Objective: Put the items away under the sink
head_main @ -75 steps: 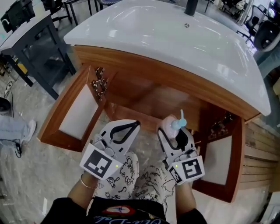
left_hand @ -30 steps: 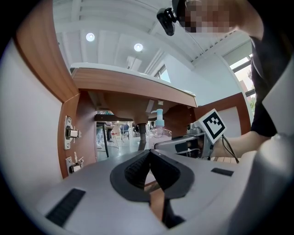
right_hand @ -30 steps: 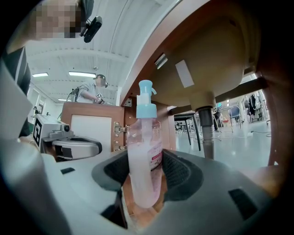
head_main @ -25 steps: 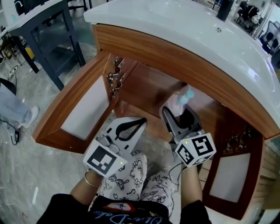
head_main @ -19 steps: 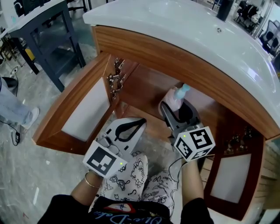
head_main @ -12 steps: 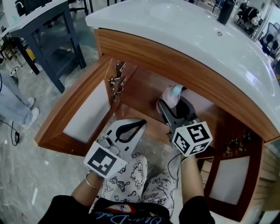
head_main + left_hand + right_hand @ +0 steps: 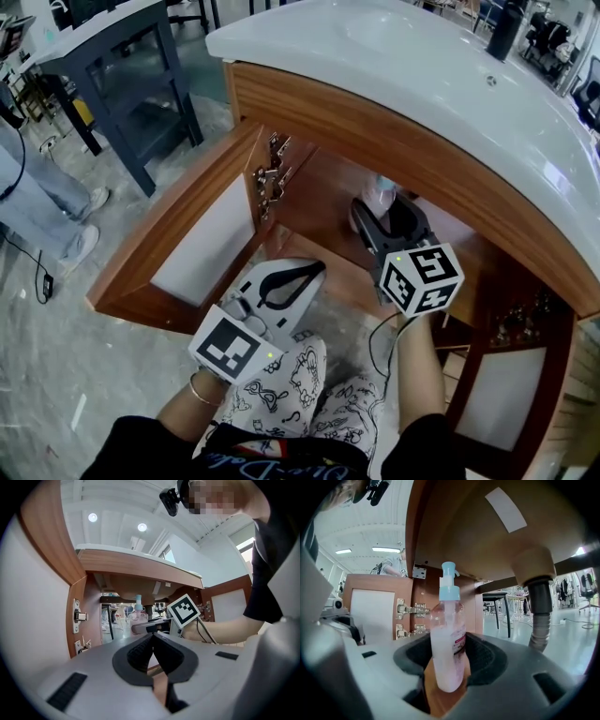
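Bottle (image 7: 449,639) of pink liquid is gripped upright by the pads of the right gripper (image 7: 386,220) under the sink (image 7: 422,84), the left gripper (image 7: 286,281) being closed on nothing in front of the sink; placing is judged under way, and a steady set-down on the cabinet floor (image 7: 438,702), then release, is called for.

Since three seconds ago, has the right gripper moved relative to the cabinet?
Yes: the right gripper, shut on the bottle, went deeper into the cabinet, under the countertop.

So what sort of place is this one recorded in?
Probably a lab or workshop hall, not a home bathroom: a backless sink vanity, a dark-framed work table beside it, and desks and chairs beyond the drain pipe.
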`<state>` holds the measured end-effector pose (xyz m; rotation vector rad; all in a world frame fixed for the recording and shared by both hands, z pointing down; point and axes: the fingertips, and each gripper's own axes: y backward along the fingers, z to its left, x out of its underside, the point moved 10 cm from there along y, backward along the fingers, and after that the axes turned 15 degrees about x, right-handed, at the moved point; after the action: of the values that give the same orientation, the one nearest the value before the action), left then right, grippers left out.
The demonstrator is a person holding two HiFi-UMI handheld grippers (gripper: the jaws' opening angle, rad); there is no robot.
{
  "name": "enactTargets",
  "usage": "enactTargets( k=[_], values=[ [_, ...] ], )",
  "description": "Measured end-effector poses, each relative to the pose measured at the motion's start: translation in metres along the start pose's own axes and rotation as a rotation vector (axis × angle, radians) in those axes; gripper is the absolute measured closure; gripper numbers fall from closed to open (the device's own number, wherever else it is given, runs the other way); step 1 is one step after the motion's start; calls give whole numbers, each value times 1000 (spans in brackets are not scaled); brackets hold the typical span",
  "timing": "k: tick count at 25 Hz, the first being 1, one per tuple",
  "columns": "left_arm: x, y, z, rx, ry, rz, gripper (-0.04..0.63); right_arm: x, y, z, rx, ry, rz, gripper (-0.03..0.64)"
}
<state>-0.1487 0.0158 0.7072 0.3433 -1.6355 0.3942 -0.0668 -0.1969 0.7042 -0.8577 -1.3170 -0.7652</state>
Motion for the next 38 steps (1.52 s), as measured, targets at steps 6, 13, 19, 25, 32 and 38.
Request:
enactTargets(
  k=[6, 13, 19, 25, 32, 38],
  values=[
    [0, 1, 1, -3, 7, 3, 586, -1, -15, -2, 11, 23, 19, 400],
    [1, 4, 4, -14, 18, 7, 586, 5, -28, -3, 23, 26, 46, 400],
    [1, 3, 4, -12, 13, 5, 586, 9, -35, -2, 22, 32, 78, 400],
    [1, 3, 3, -10, 13, 4, 586, 11, -38, -4, 22, 43, 86, 400],
    [2, 0, 3, -4, 13, 3, 586, 15, -42, -6, 17, 28, 92, 400],
    [2, -2, 3, 1, 20, 7, 586, 16, -42, -8, 24, -8, 84, 400]
  ],
)
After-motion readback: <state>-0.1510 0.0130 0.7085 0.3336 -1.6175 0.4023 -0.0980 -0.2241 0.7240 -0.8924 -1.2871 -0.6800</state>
